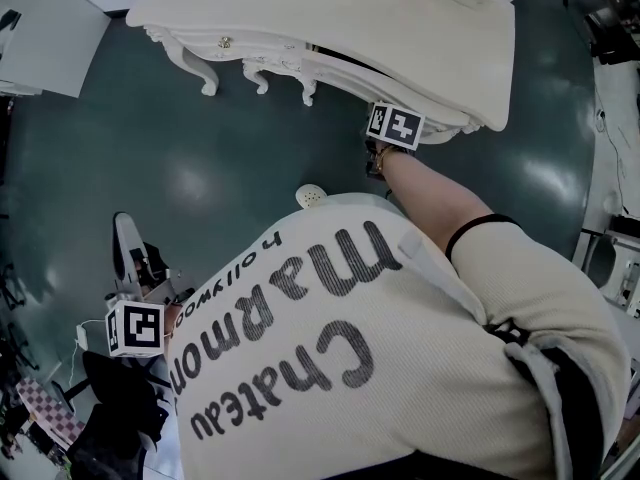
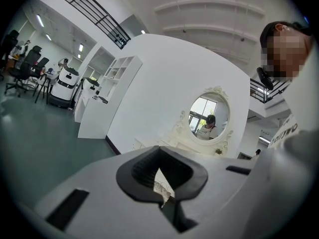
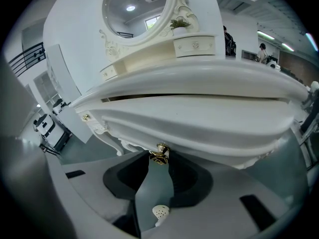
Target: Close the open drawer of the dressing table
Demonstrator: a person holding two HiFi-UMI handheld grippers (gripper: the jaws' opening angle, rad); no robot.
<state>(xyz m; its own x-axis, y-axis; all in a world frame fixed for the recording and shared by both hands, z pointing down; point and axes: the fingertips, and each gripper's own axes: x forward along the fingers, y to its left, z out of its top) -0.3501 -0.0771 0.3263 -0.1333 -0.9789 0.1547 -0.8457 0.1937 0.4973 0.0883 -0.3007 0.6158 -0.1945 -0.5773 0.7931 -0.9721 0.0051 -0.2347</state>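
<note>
The cream dressing table [image 1: 330, 18] fills the top of the head view. Its wide drawer [image 3: 199, 119] stands slightly out, with a dark slit above its front. A gold knob [image 3: 159, 154] hangs at the drawer's lower edge. My right gripper [image 3: 159, 157] is shut on this knob, which sits between its tips. In the head view only the right gripper's marker cube [image 1: 395, 124] shows at the table's edge. My left gripper [image 2: 159, 153] is held low at the left, far from the table. It is shut, with nothing in it.
An oval mirror [image 3: 137, 9] and small upper drawers [image 3: 194, 45] top the table. Carved legs [image 1: 205, 78] stand on the dark green floor. A white perforated shoe [image 1: 312, 196] lies near the person's feet. Black equipment [image 1: 120, 408] crowds the lower left.
</note>
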